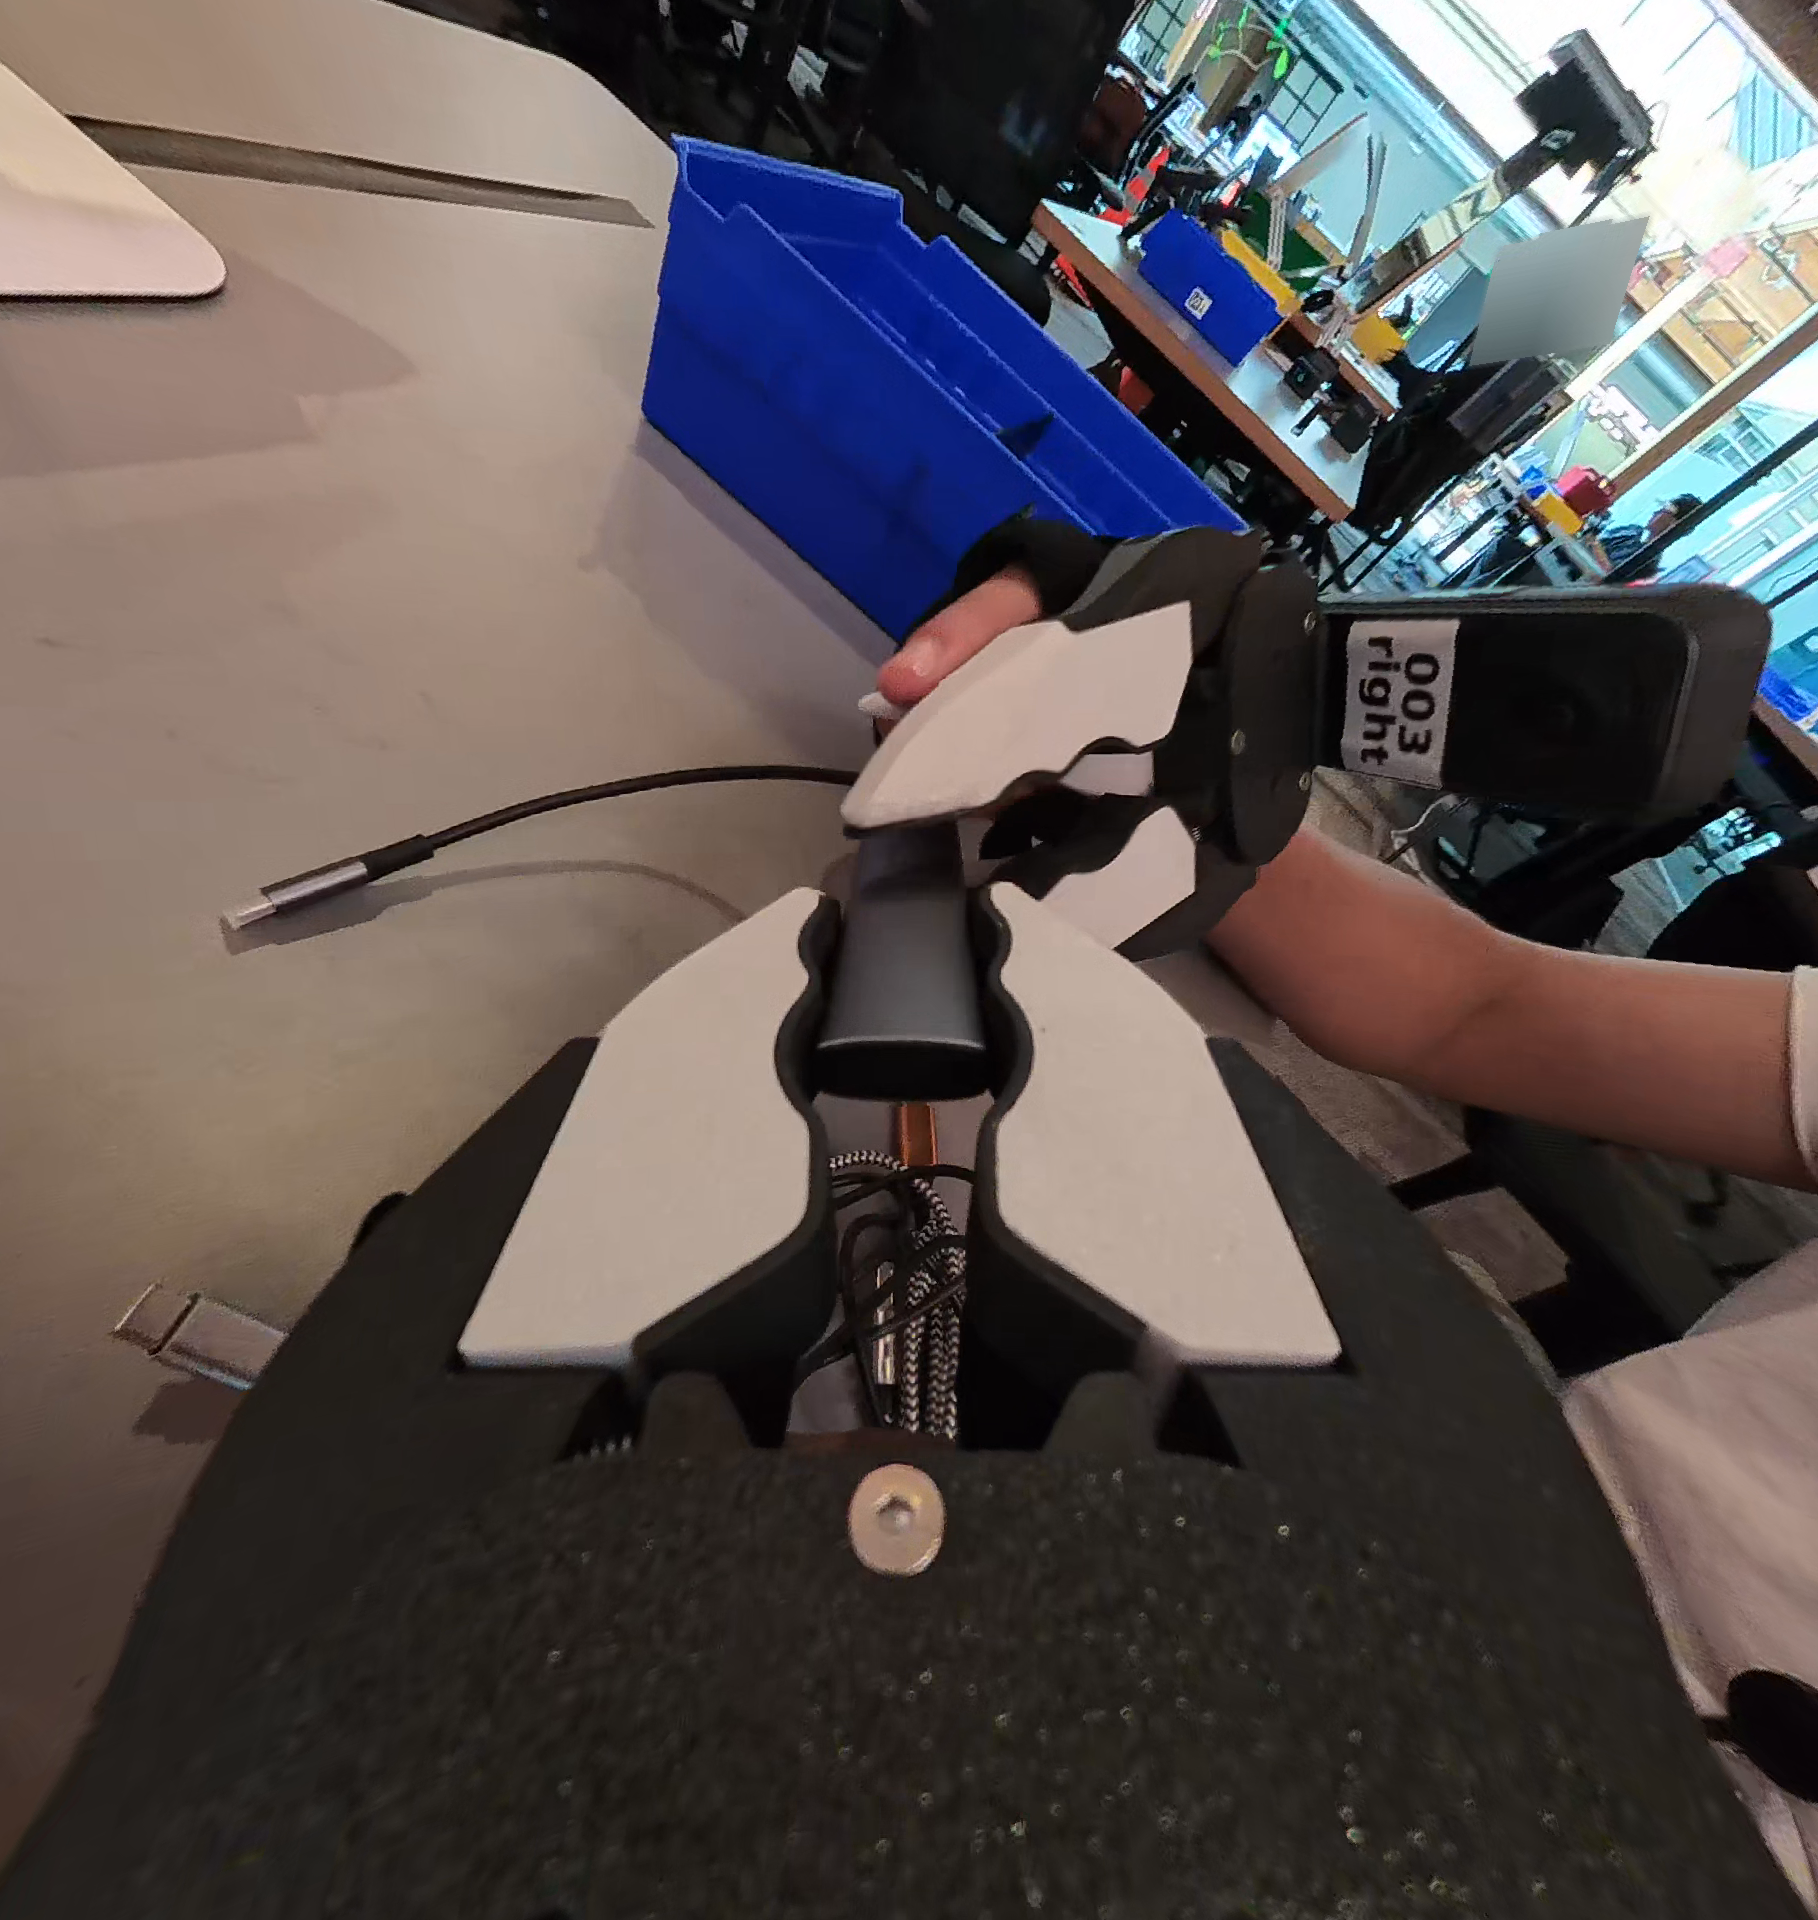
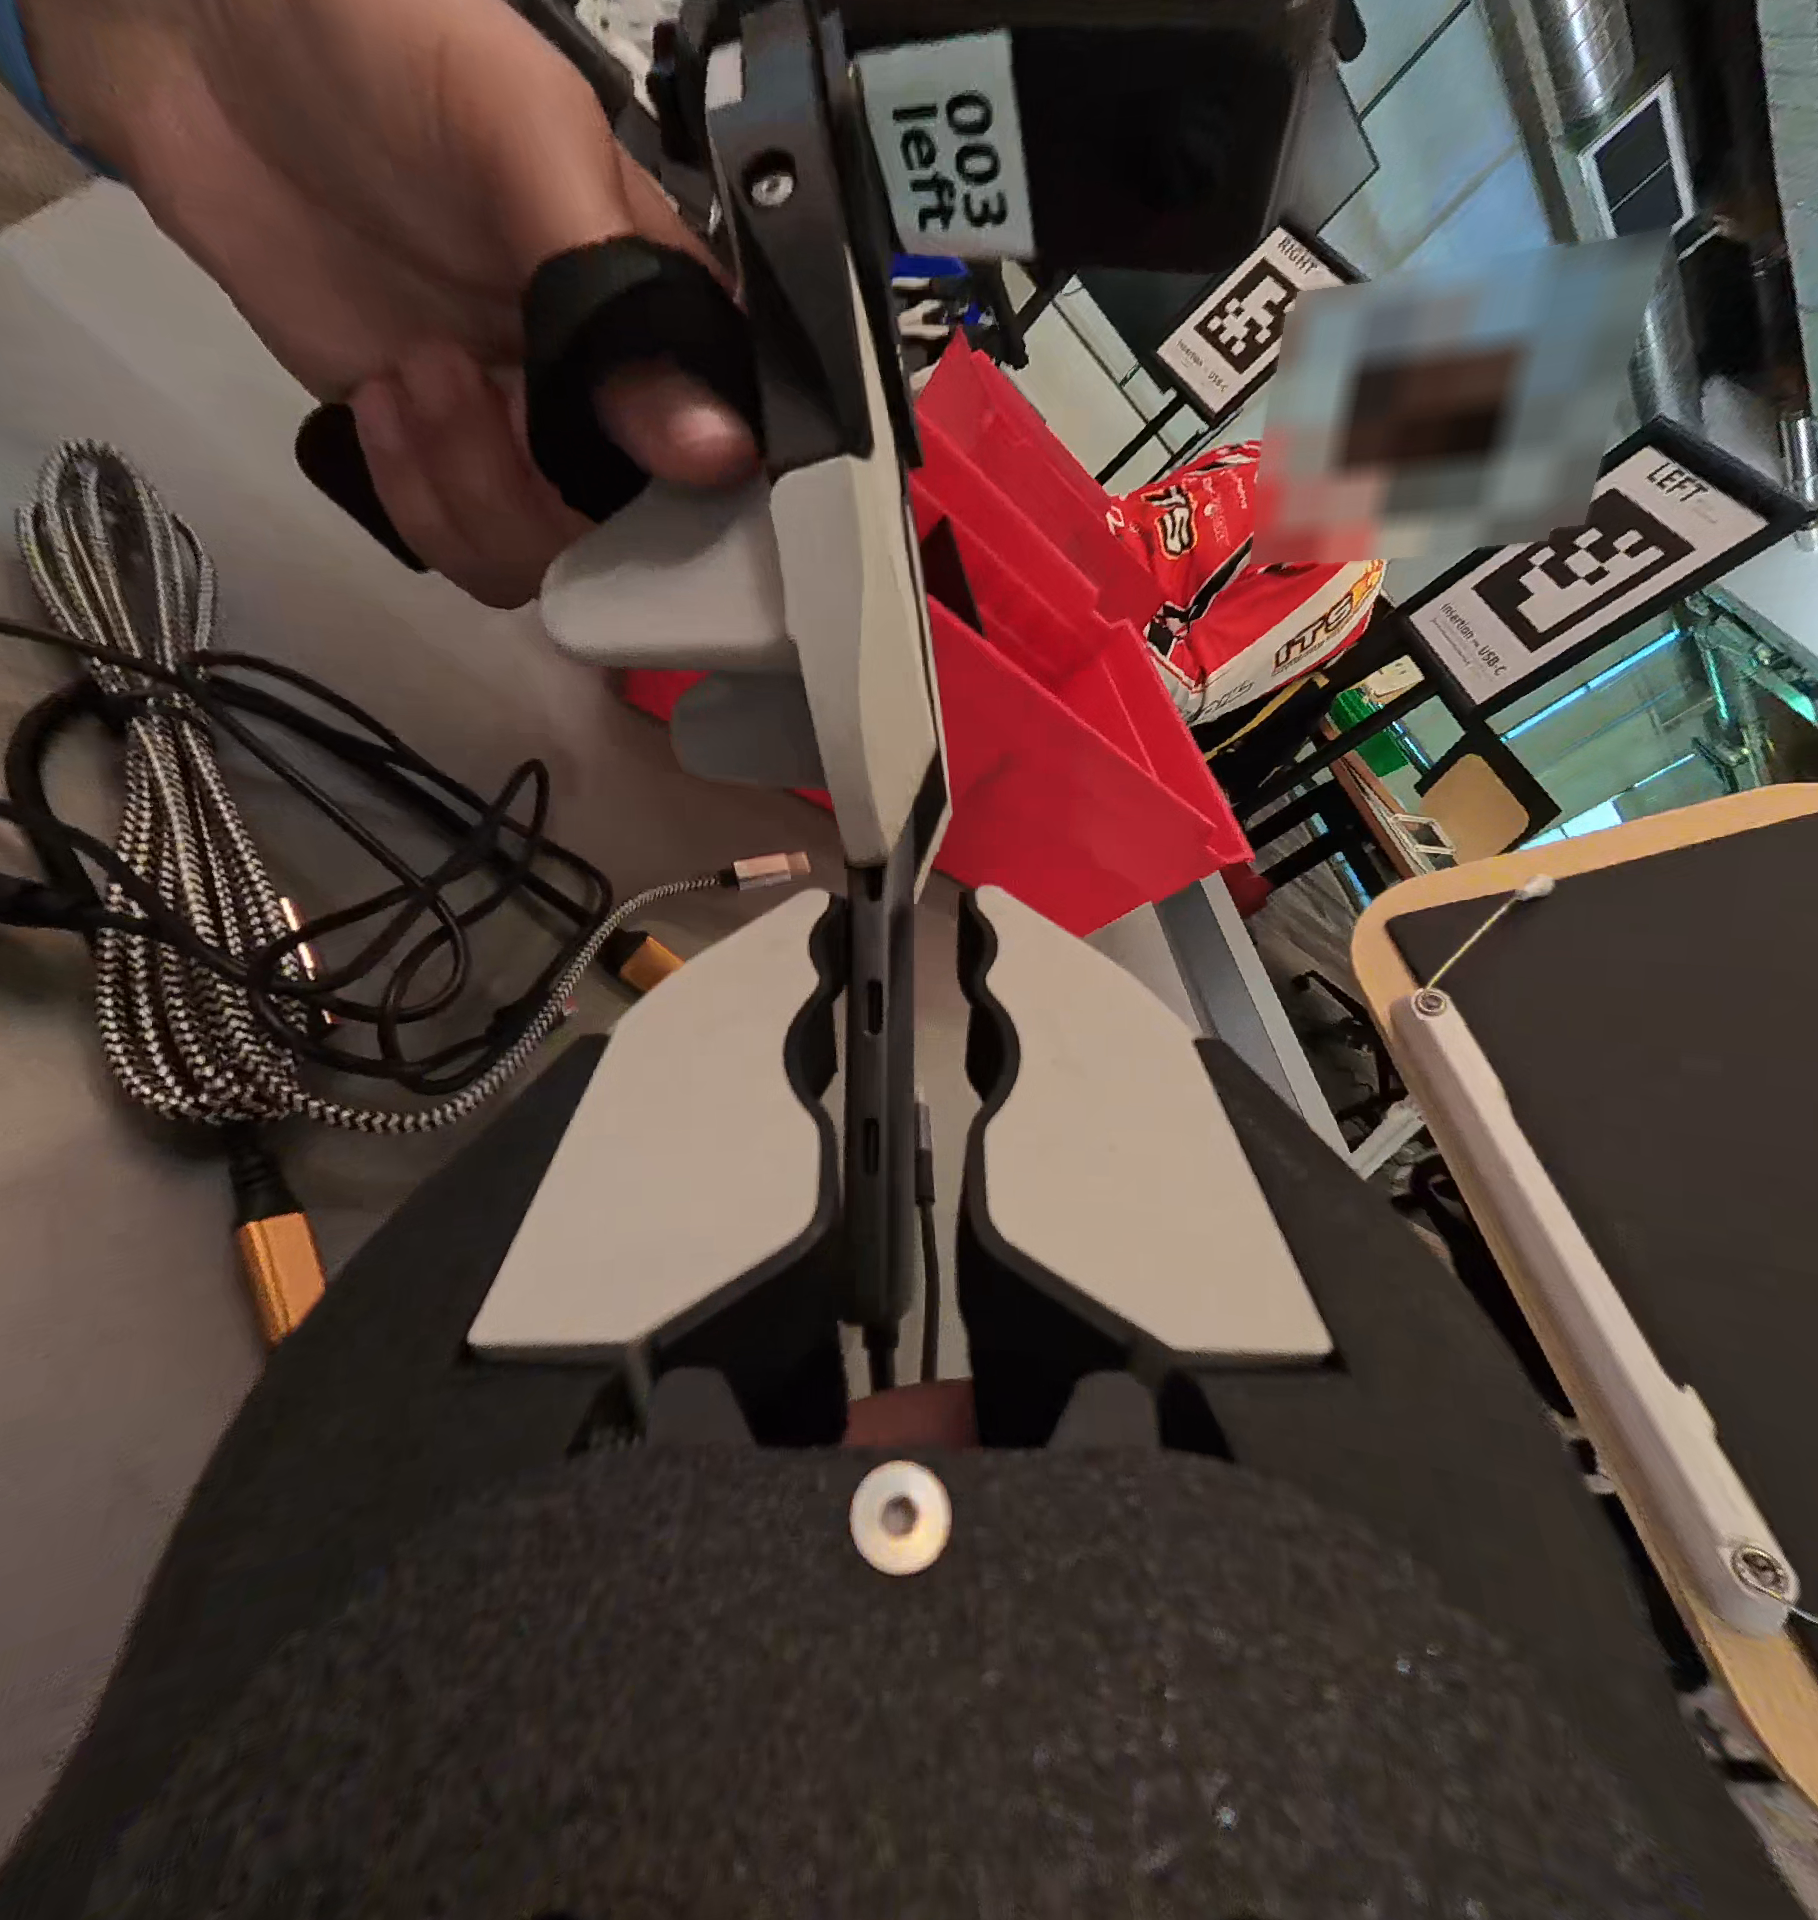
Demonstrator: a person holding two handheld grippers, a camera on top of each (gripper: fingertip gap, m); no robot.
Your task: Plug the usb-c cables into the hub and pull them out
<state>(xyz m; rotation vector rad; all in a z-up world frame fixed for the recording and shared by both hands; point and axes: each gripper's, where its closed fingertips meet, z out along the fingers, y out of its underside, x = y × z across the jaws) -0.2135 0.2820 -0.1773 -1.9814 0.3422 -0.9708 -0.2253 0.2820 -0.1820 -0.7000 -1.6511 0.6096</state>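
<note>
Left tool (image 1: pixel 900 935) clenched on smooth grey slab-shaped hub (image 1: pixel 900 977); right tool (image 2: pixel 900 935) released astride hub's thin edge.

The hub (image 1: pixel 900 997) looks like smooth matt grey metal, a satin sheen seen on top. Gripper fingers (image 1: pixel 676 1122) are matt pale plastic on rough black foam-like bodies. The cable (image 2: pixel 188 831) is woven cloth braid; the bin (image 1: pixel 884 364) is glossy blue plastic.
</note>
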